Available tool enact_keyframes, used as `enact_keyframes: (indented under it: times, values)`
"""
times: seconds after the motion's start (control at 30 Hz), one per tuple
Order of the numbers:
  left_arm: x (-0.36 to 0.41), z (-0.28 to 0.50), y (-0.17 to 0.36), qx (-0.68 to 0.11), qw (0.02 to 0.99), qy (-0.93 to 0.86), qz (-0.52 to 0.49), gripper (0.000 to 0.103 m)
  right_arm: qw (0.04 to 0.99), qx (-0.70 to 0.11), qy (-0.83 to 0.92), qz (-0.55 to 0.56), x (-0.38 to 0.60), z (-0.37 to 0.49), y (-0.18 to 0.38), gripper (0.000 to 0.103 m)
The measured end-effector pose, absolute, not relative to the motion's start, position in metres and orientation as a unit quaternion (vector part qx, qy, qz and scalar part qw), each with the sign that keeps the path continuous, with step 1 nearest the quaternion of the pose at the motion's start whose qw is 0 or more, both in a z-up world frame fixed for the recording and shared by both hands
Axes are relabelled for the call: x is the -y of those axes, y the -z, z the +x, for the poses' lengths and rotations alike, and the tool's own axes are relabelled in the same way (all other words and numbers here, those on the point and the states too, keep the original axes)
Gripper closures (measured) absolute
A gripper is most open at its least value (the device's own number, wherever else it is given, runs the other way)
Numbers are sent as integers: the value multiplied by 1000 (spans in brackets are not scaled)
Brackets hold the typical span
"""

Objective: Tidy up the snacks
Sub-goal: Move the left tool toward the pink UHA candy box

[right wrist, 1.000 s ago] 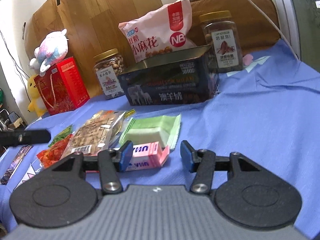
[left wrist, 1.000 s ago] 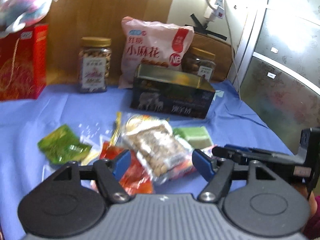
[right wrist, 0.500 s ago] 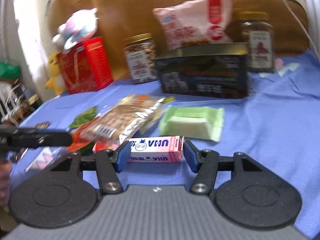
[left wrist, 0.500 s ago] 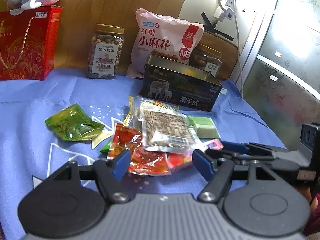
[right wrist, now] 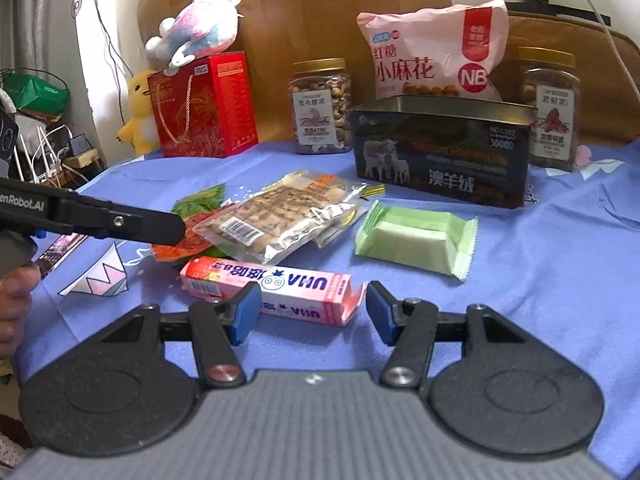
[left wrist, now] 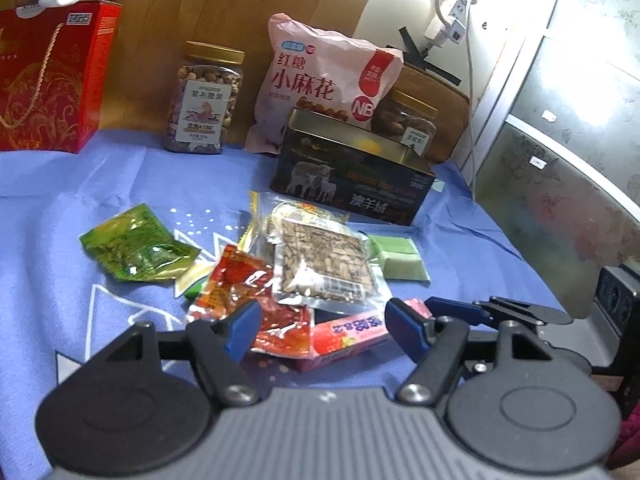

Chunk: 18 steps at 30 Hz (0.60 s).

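Snacks lie heaped on the blue surface (right wrist: 560, 264), with the pink candy box (right wrist: 276, 288) nearest, between the spread pads of the right claw (right wrist: 308, 312), untouched. Right claw tilts downward. Left claw (left wrist: 320, 328) hovers open over the red packet (left wrist: 240, 280), angled down too.

Both black tongs (right wrist: 307, 312) carry blue pads (right wrist: 245, 309), silver screws and grey ribbed bodies.
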<state>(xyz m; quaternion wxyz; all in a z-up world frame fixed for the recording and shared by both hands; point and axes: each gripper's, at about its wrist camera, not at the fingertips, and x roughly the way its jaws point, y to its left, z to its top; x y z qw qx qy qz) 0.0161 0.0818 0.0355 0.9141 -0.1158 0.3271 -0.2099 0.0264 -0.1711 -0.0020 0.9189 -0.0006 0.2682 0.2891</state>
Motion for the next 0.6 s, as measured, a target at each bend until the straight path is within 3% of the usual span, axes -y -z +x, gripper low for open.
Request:
enact_keyframes:
  times: [0.23, 0.47, 0.6]
  values:
    - [-65, 14, -34, -339, 904, 243, -95, 33, 918, -261, -297, -31, 163, 27, 5, 38]
    - [-60, 12, -32, -349, 902, 241, -84, 33, 908, -272, -312, -58, 157, 43, 9, 21]
    - [-65, 7, -32, -355, 902, 233, -82, 33, 897, -276, -335, -77, 149, 44, 11, 21]
